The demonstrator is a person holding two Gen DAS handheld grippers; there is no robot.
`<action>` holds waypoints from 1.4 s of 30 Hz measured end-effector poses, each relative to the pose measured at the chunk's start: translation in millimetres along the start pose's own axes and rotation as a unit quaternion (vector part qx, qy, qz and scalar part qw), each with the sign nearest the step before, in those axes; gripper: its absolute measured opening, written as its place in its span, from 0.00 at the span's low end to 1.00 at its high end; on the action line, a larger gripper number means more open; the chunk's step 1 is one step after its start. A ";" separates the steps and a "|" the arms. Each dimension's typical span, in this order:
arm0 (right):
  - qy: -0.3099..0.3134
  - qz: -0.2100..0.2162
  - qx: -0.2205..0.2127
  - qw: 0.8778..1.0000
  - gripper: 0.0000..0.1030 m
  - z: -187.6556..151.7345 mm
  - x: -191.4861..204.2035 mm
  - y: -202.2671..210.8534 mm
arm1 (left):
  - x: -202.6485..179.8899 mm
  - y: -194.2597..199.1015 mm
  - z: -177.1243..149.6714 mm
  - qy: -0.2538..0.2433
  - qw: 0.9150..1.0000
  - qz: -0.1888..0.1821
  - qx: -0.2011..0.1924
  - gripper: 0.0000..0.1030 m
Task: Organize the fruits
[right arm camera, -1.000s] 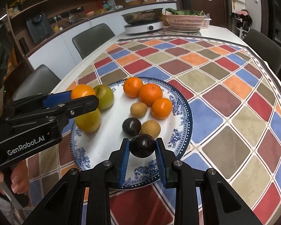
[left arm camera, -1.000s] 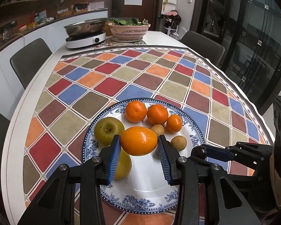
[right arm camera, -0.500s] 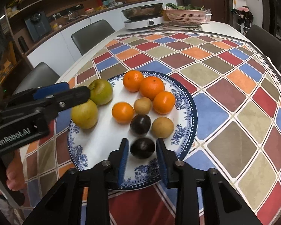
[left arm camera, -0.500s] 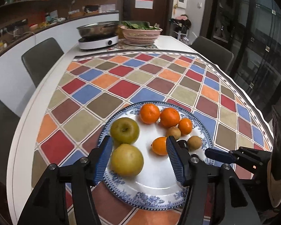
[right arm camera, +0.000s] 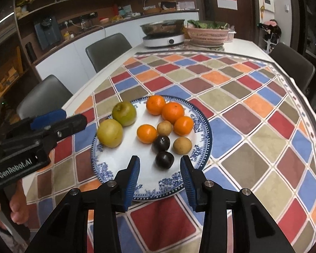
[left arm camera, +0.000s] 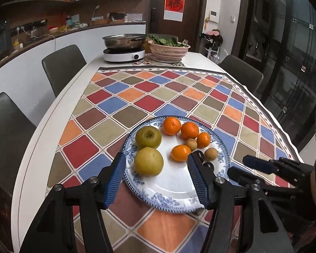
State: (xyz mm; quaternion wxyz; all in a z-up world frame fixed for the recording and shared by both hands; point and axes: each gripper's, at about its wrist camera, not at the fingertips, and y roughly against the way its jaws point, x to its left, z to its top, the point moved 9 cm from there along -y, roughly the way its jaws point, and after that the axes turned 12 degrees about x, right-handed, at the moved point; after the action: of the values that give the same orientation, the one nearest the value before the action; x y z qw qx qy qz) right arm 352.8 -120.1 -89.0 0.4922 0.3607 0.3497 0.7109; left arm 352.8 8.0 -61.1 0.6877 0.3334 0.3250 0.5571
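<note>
A blue-and-white plate (left arm camera: pixel 174 200) (right arm camera: pixel 172 186) on the checked tablecloth holds a green apple (left arm camera: pixel 148 137) (right arm camera: pixel 124 113), a yellow pear (left arm camera: pixel 148 161) (right arm camera: pixel 110 132), several oranges such as the nearest one (left arm camera: pixel 180 152) (right arm camera: pixel 146 133), brown kiwis (right arm camera: pixel 182 145) and two dark plums (right arm camera: pixel 164 159). My left gripper (left arm camera: pixel 158 179) is open and empty, above the plate's near edge. My right gripper (right arm camera: pixel 160 179) is open and empty, just behind the nearer plum. Each gripper shows in the other's view, the right (left arm camera: pixel 261 168) and the left (right arm camera: pixel 59 122).
At the table's far end stand an induction cooker with a steel pan (left arm camera: pixel 124 48) (right arm camera: pixel 163 32) and a pink basket of greens (left arm camera: pixel 168 49) (right arm camera: pixel 208 32). Grey chairs (left arm camera: pixel 63 67) (right arm camera: pixel 108 51) line both sides. The table's white edge (left arm camera: pixel 42 130) runs at the left.
My left gripper opened, left its orange on the plate and drew back. My right gripper opened, set the plum on the plate and drew back.
</note>
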 end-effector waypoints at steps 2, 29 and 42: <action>0.001 -0.002 -0.007 1.000 0.40 0.2 0.7 9.7 | -1.6 9.0 -4.0 0.004 1.000 -0.001 -0.005 0.60; 0.005 -0.040 -0.085 0.996 0.58 -62.8 12.3 133.6 | -28.1 115.2 -77.3 0.014 0.997 0.051 -0.059 0.99; 0.011 -0.037 -0.096 0.995 0.58 -96.4 20.8 158.3 | -39.0 150.7 -97.6 0.004 0.994 0.072 -0.083 1.00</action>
State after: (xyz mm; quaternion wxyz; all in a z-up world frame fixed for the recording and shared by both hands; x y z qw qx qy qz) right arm 194.0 -156.9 1.7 0.5470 0.2903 0.2982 0.7264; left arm 183.6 2.8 10.2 0.6695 0.2953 0.2557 0.6317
